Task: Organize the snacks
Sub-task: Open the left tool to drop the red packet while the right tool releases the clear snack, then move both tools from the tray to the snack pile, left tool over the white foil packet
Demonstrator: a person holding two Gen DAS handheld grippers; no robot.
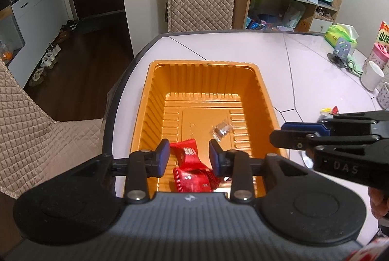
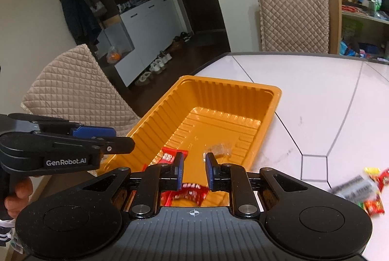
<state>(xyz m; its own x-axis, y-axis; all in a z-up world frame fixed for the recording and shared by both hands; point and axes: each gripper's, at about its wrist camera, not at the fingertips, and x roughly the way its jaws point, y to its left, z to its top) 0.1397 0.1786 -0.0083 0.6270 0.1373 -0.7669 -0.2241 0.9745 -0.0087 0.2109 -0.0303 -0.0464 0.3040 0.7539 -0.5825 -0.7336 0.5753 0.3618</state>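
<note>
As seen from the left wrist camera, the orange ribbed plastic tray (image 1: pixel 201 63) sits near the corner of the pale, dark-lined table (image 1: pixel 316 81), and the left gripper (image 1: pixel 187 151) hangs over the tray's near end. Its blue-padded fingers stand a little apart and grip nothing. Below the gap, red foil snack packets (image 1: pixel 192 179) lie on the tray floor, and a small clear-wrapped sweet (image 1: pixel 221 131) lies further in, apart from them. The right gripper (image 1: pixel 284 132) reaches in from the right, above the tray's right rim, with its blue pads drawn together and nothing visible between them. A few loose snacks (image 1: pixel 328 111) lie on the table behind it. From the right wrist camera, the right gripper (image 2: pixel 194 163) points down over the near end of the same tray (image 2: pixel 231 83). Only a narrow slit shows between its pads, and they hold nothing. Red packets (image 2: pixel 170 156) and the clear sweet (image 2: pixel 217 149) rest inside the tray. The left gripper (image 2: pixel 121 139) comes in from the left over the tray's rim, with a hand (image 2: pixel 17 197) on its handle. A blurred heap of mixed snacks (image 2: pixel 364 190) lies on the table to the right, well apart from the tray.
</note>
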